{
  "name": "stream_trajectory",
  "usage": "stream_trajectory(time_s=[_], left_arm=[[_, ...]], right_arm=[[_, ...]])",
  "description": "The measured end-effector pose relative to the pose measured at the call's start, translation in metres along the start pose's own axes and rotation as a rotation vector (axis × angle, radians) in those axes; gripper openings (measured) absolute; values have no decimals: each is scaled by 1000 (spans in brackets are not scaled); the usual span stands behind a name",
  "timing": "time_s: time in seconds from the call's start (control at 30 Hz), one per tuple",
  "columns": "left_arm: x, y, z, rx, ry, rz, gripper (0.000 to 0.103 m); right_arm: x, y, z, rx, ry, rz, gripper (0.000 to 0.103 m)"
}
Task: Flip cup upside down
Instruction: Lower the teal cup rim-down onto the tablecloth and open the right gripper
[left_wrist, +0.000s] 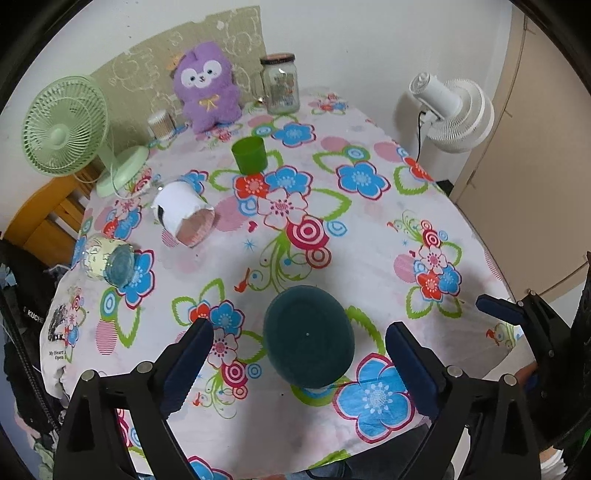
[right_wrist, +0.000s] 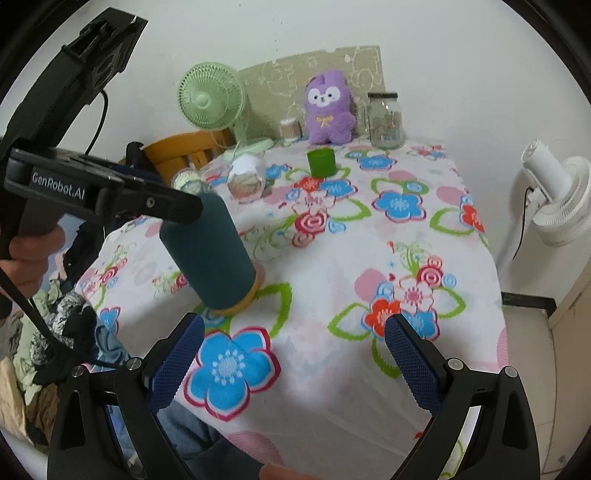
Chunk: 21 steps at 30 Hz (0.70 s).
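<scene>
A dark teal cup (left_wrist: 309, 338) stands upside down on the floral tablecloth (left_wrist: 369, 251), base up, near the front edge. My left gripper (left_wrist: 299, 363) is open, its blue pads on either side of the cup and apart from it. In the right wrist view the same cup (right_wrist: 208, 256) shows a yellowish rim against the cloth, with the left gripper's arm just above its top. My right gripper (right_wrist: 295, 354) is open and empty over the cloth, to the right of the cup.
A green cup (left_wrist: 250, 154) stands mid-table. A white cup (left_wrist: 183, 214) and a pale glass cup (left_wrist: 109, 263) lie on their sides at the left. A green fan (left_wrist: 66, 129), purple plush (left_wrist: 207, 86) and glass jar (left_wrist: 279, 84) stand at the back. A white fan (left_wrist: 454, 110) stands beyond the right edge.
</scene>
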<state>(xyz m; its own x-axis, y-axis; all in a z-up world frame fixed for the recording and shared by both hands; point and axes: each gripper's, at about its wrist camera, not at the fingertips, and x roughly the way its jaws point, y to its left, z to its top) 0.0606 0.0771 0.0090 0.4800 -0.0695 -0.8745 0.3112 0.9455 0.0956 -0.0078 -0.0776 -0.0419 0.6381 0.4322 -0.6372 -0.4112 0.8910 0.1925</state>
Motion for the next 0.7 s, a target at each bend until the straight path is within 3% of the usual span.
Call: stream_trajectory(time_s=[0.7], left_arm=[[-57,56,-27,-183,-301,18,103]], right_arm=[[-15,60,41,-129,-139,-104,99]])
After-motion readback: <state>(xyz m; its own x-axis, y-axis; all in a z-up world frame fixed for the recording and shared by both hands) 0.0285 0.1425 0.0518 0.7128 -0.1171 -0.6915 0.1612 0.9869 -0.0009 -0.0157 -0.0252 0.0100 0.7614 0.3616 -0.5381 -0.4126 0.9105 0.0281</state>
